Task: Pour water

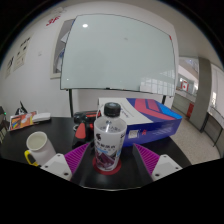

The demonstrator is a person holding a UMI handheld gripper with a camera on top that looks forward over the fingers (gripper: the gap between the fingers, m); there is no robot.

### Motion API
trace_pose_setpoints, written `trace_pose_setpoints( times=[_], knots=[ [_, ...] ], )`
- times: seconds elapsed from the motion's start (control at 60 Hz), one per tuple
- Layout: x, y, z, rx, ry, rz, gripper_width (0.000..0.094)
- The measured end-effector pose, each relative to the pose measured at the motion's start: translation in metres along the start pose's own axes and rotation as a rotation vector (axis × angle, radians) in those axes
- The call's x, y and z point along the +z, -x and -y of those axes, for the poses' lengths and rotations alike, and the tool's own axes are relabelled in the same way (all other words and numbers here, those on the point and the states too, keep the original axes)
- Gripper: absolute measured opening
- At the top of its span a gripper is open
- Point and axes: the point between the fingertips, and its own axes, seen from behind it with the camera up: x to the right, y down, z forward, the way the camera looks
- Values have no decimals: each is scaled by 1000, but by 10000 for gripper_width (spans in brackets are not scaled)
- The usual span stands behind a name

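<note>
Clamped between my gripper's (111,160) two purple pads (76,157) is one black-capped water bottle (110,135), its base hidden below, with one white mug (37,147) left of it and one blue box (150,122) partly hidden behind it.

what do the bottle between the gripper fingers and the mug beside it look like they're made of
Bottle: probably clear plastic, glossy; the table shows through its body, under a dark, likely plastic cap. It stands between the fingers of the gripper.
Mug: probably glazed ceramic; opaque pale yellow, thick rim and handle, though plastic can't be ruled out.
</note>
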Motion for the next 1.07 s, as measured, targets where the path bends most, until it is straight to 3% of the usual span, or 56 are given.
trace_pose_setpoints(
  times=[0.3,0.583,1.067],
  knots=[
    [-159,16,3,-46,-7,4,843],
    [-316,38,-24,-16,1,3,842],
    [-402,41,-33,-42,-33,-13,844]
  ],
)
